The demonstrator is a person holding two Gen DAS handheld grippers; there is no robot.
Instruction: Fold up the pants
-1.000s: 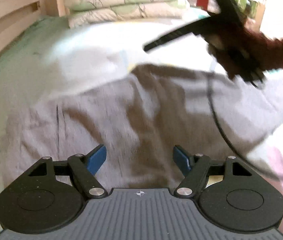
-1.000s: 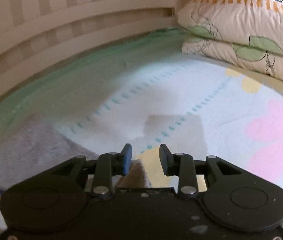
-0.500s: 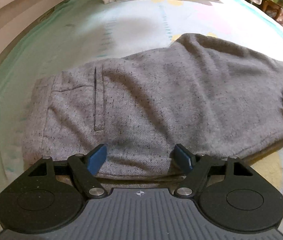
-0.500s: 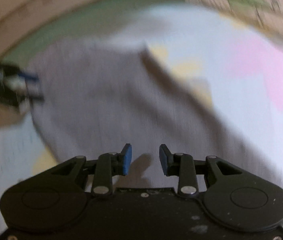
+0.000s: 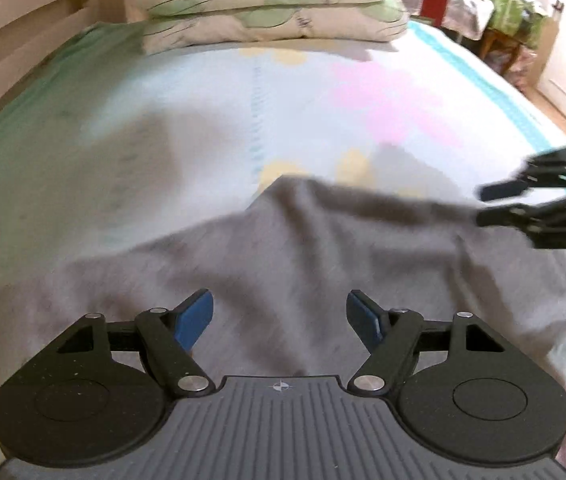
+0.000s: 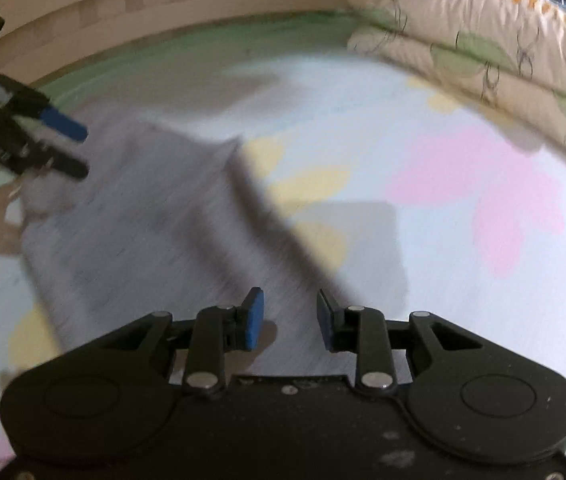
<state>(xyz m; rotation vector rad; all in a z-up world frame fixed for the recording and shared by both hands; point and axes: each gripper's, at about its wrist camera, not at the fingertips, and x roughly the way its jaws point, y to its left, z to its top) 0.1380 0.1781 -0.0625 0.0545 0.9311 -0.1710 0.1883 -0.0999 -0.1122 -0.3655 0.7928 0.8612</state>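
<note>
Grey sweatpants lie folded over on the bed, blurred by motion in both views; they also show in the right wrist view. My left gripper is open and empty, held above the near edge of the pants. My right gripper is open and empty over the pants' right end. The right gripper shows at the right of the left wrist view, above the pants. The left gripper shows at the left of the right wrist view.
The bed sheet is pale with pink and yellow flowers. Two stacked pillows lie at the head. A wooden bed rail runs along the far side. Furniture and clutter stand beyond the bed's right edge.
Both grippers have lifted and tilted up from the pants. The right gripper has come into the left wrist view at the right. Both stay open.
</note>
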